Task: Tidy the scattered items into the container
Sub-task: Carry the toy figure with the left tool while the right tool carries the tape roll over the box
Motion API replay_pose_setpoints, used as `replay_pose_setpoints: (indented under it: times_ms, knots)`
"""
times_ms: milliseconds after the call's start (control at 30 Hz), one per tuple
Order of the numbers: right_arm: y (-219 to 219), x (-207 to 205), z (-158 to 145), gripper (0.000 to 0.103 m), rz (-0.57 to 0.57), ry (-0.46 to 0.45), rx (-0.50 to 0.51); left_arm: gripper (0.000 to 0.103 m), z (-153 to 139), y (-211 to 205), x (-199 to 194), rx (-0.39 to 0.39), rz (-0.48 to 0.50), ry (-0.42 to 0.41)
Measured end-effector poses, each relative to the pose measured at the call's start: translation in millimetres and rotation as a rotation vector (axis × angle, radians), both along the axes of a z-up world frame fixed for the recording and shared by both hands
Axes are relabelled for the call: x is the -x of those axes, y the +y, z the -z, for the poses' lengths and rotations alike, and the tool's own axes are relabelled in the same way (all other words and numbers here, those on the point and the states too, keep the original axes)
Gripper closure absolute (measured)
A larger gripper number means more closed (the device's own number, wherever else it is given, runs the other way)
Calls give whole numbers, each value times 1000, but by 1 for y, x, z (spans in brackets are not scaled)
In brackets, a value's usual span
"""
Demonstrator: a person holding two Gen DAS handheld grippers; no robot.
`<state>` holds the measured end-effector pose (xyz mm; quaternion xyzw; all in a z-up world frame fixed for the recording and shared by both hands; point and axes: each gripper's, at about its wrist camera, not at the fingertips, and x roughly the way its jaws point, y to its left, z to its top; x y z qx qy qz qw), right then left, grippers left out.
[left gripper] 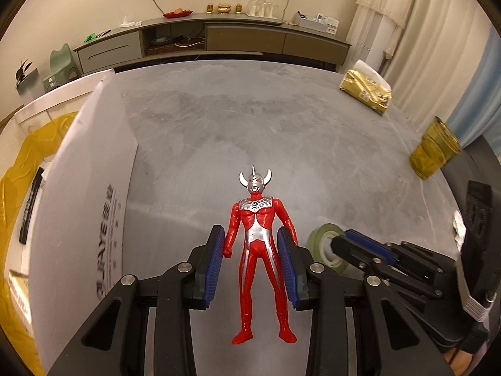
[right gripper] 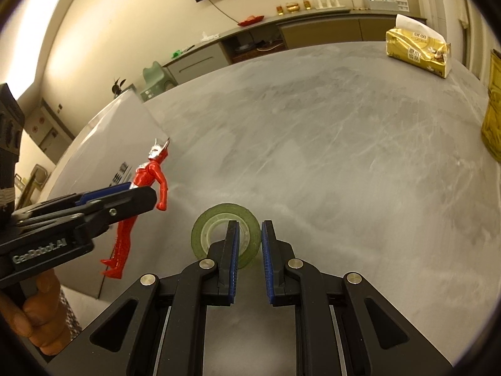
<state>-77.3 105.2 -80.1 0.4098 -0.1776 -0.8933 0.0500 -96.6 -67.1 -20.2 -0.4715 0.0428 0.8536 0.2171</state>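
A red and silver toy figure [left gripper: 255,250] stands upright between the blue pads of my left gripper [left gripper: 252,230], which is shut on its arms and waist. In the right wrist view the toy figure [right gripper: 150,172] hangs tilted in my left gripper [right gripper: 147,199], in front of the white box [right gripper: 109,144]. The green tape roll [right gripper: 203,235] lies flat on the grey table [right gripper: 313,156]. My right gripper [right gripper: 249,223] is shut on the roll's wall, one finger in the hole and one outside. The left wrist view shows the tape roll [left gripper: 317,244] and right gripper [left gripper: 339,241] too.
The white box [left gripper: 94,188] at the left holds a yellow bag [left gripper: 28,163]. A gold tissue pack [left gripper: 366,91] and a gold tin [left gripper: 435,150] sit at the table's far right. A hand [right gripper: 40,313] holds the left gripper's handle.
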Motion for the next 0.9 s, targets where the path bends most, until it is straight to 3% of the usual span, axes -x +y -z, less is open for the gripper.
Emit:
replay_pose_setpoints:
  times_ms: [367,900]
  knots:
    - [-22,-33,-8,88,-5,-9,-7,67,-17,-22,-40,-48,37,12]
    - [-82,-59,-28,88,-114,-20,-78,67,-44,-60,-92,-152,90,55]
